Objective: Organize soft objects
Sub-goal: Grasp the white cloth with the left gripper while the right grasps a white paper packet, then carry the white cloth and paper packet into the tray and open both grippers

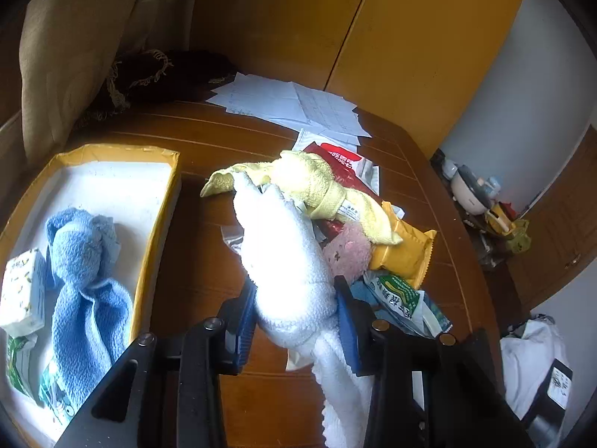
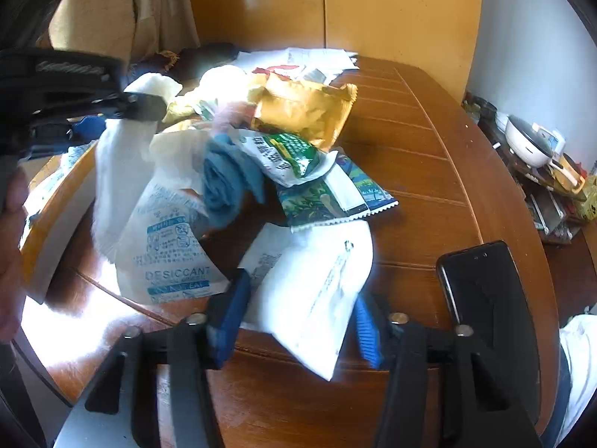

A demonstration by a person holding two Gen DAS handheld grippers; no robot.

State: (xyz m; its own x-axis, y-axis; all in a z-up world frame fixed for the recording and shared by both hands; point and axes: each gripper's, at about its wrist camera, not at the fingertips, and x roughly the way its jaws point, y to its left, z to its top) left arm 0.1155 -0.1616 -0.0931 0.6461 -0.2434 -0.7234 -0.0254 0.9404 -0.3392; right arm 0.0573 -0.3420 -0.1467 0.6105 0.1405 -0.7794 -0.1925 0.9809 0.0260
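Note:
My left gripper [image 1: 296, 321] is shut on a white towel [image 1: 283, 246] that stands up from the jaws over the wooden table [image 1: 209, 254]. The same white towel [image 2: 119, 171] hangs at the left of the right wrist view. Behind it lie a yellow towel [image 1: 317, 183] and a pink plush [image 1: 349, 254] among packets. A blue towel [image 1: 86, 280] lies in the yellow-rimmed box [image 1: 156, 224] at the left. My right gripper [image 2: 298, 321] is shut on a white soft packet [image 2: 309, 283], its blue pads [image 2: 227, 313] against both sides. A blue cloth [image 2: 227, 183] lies in the pile.
An orange snack packet [image 2: 302, 112], green packets [image 2: 321, 183] and a desiccant bag [image 2: 168, 254] crowd the table's middle. A black phone [image 2: 481, 287] lies near the right edge. Loose papers [image 1: 291, 104] sit at the back. A person's hand [image 2: 11, 254] shows at the left.

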